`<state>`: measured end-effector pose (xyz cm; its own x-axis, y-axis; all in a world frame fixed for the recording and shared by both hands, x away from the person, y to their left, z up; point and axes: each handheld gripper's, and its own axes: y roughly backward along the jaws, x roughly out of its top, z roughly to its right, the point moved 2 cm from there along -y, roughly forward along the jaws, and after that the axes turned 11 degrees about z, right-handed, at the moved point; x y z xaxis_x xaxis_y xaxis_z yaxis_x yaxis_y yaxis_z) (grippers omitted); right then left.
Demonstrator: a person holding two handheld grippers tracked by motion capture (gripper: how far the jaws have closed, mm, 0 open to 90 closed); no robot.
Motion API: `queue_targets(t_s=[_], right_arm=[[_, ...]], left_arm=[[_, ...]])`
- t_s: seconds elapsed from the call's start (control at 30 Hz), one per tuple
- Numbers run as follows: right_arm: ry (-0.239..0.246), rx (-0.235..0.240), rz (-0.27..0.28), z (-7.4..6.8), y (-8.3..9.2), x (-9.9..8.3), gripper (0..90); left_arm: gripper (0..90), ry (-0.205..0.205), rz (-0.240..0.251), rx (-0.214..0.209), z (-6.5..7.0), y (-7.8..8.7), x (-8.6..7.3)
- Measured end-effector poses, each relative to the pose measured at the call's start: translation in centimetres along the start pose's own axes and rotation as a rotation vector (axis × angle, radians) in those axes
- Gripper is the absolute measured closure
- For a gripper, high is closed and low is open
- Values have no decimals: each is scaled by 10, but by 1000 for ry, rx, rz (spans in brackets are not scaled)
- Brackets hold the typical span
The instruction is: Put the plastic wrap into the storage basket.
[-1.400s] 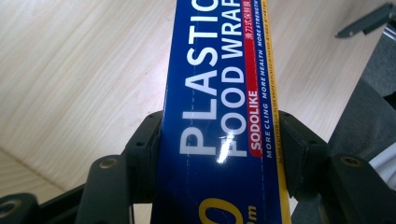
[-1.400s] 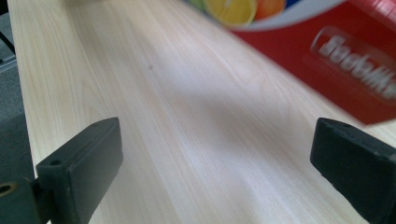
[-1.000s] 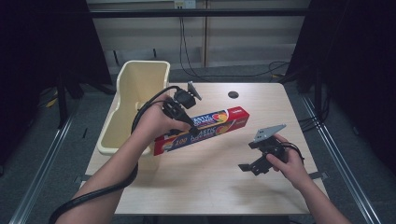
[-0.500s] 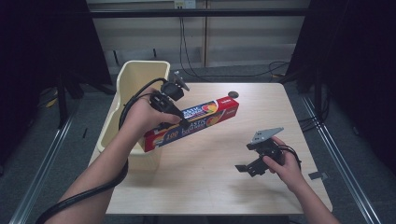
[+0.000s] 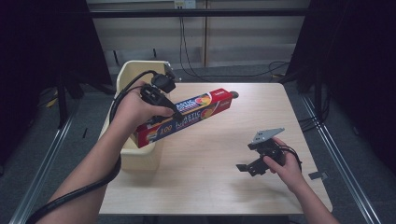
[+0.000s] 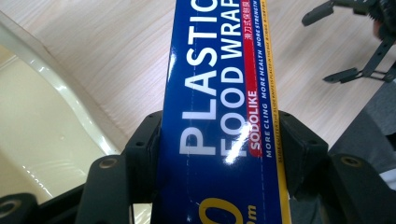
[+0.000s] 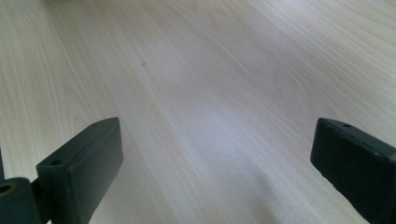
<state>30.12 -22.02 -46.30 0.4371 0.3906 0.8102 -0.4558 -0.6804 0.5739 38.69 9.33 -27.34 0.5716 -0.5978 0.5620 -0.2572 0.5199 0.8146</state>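
Note:
A long blue and red plastic food wrap box hangs tilted above the table, its lower left end over the cream bin. My left gripper is shut on the box near its middle. In the left gripper view both black jaws press the sides of the box, with the left gripper above the bin's rim. My right gripper rests low at the table's front right, open with nothing in it. In the right gripper view the right gripper stands wide over bare wood.
The light wooden table has a small dark round thing near its back edge, just behind the box's right end. The bin hangs at the table's left edge. Cables lie on the floor behind the table.
My left hand has lifted the box off the table and carried it left, so its lower end now hangs over the bin. The right gripper has stayed in place.

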Motion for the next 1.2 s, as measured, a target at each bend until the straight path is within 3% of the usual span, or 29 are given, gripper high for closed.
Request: queue_targets(t_s=[0.6, 1.2], right_arm=[[2, -11, 13, 1, 3, 0, 23], [3, -10, 18, 1, 2, 0, 23]], left_arm=[[413, 48, -1, 61, -11, 27, 0], [413, 113, 0, 87, -26, 55, -8]])
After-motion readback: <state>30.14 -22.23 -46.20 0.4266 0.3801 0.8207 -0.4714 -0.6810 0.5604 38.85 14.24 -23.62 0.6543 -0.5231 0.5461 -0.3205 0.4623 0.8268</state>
